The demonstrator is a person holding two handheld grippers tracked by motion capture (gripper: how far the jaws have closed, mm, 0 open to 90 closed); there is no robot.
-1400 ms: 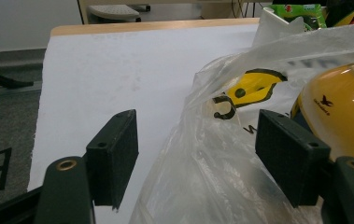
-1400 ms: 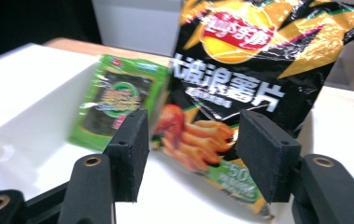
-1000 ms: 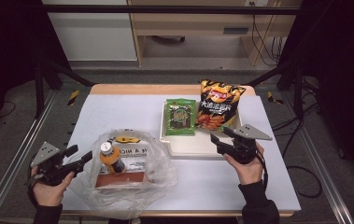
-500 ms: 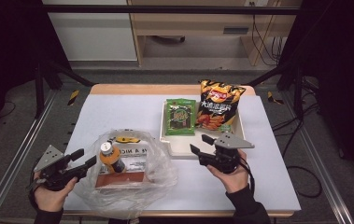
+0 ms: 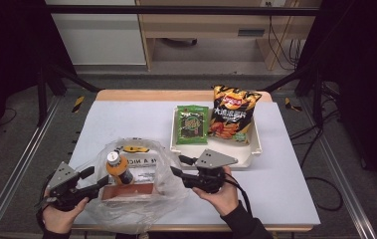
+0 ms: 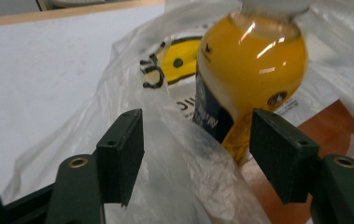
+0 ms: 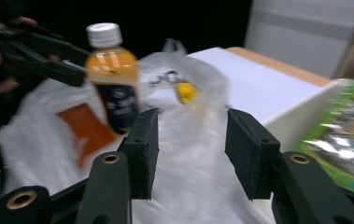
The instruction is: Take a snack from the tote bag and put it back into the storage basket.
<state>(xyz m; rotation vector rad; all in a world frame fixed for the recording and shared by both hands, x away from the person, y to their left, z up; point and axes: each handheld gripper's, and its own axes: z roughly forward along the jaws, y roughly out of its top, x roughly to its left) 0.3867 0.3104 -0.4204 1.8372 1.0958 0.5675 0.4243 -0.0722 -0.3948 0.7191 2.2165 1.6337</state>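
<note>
A clear plastic bag [image 5: 141, 199] lies at the table's front left. Inside it stand an orange juice bottle [image 5: 118, 167] with a white cap and a flat orange-brown box [image 5: 129, 192]. My left gripper [image 5: 95, 177] is open at the bag's left edge. In the left gripper view its jaws straddle a fold of the bag [image 6: 174, 154], with the bottle [image 6: 249, 79] just beyond. My right gripper [image 5: 178, 165] is open at the bag's right edge, pointing left. In the right gripper view the bag [image 7: 198, 107] lies between its jaws and the bottle [image 7: 114, 88] stands behind.
A white tray [image 5: 216, 152] right of centre holds a green snack packet [image 5: 192, 124] and an orange chips bag [image 5: 233, 117], just behind my right gripper. The tray wall [image 7: 300, 112] is close on the right in the right gripper view.
My right gripper has moved left and forward from the tray's front to the bag's right edge. My left gripper has shifted right, onto the bag's left edge.
</note>
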